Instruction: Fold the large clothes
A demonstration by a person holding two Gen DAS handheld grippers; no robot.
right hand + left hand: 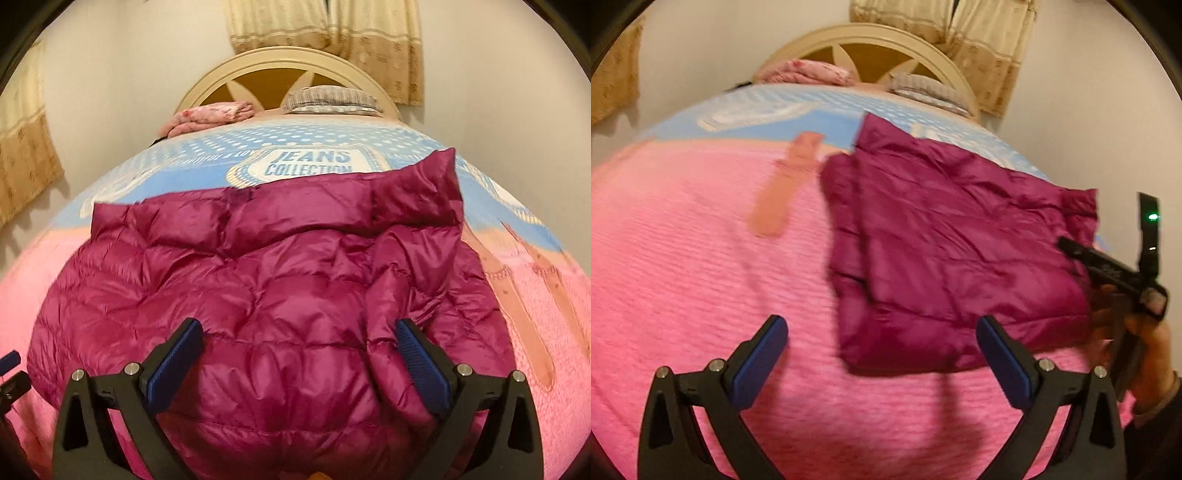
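A magenta quilted puffer jacket (953,243) lies folded flat on the pink bedspread (683,277). In the left wrist view my left gripper (882,328) is open and empty, hovering above the bedspread at the jacket's near left corner. The right gripper's body (1123,273) shows at the jacket's right edge, held by a hand. In the right wrist view the jacket (258,288) fills the middle. My right gripper (299,332) is open just above the jacket, its blue pads either side of the puffy fabric, holding nothing.
The bed has a blue printed sheet (310,162) beyond the pink bedspread (535,295). A cream headboard (288,62), a pink folded blanket (210,112) and a striped pillow (328,96) lie at the far end. Curtains (325,29) hang on the wall behind.
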